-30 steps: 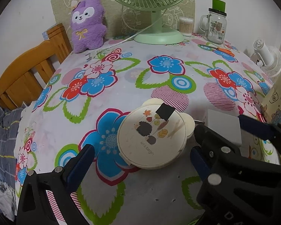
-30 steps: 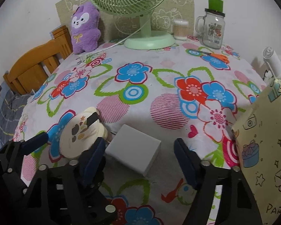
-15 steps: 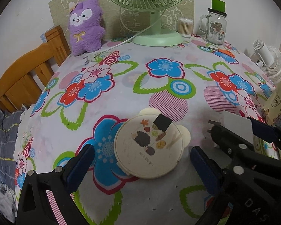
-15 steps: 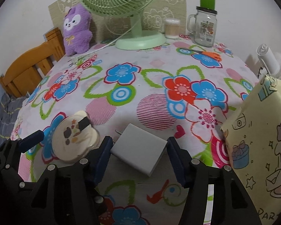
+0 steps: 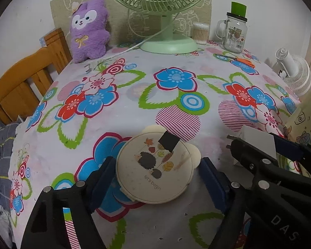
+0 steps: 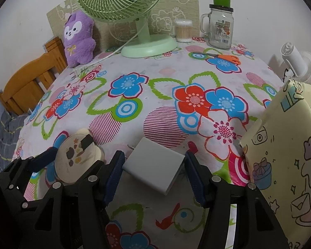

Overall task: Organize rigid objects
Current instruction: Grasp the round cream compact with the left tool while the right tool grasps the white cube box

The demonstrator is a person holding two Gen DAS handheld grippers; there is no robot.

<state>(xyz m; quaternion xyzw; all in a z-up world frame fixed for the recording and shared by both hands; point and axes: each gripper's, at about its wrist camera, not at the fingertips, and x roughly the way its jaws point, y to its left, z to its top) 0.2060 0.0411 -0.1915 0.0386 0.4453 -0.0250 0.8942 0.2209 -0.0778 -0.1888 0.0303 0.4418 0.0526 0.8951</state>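
Flowery bench (image 5: 176, 95) first: my left claw (image 5: 155, 178) is closing around the round box (image 5: 154, 168), not squeezing yet; my right claw (image 6: 155, 170) pinches the white charger (image 6: 155, 166). Nothing is lifted or put away yet.

Both your cams ride on the grippers and look forward and down along the fingers, low and close over the flowered counter (image 5: 134, 95), facing the back wall. Your left wrist view sits over the near-left part, with the round hedgehog case (image 5: 154, 171) right up close between the left gripper (image 5: 155, 176) fingers, and your right gripper (image 5: 265, 151) poking in at its right edge. Your right wrist view sits just to the right of that, close over the white box (image 6: 155, 162), with the left gripper (image 6: 72, 161) showing at its lower left. Both views share the case, the box, the green fan (image 6: 122, 0), the purple plush (image 5: 89, 29) and the glass jar (image 6: 219, 29).
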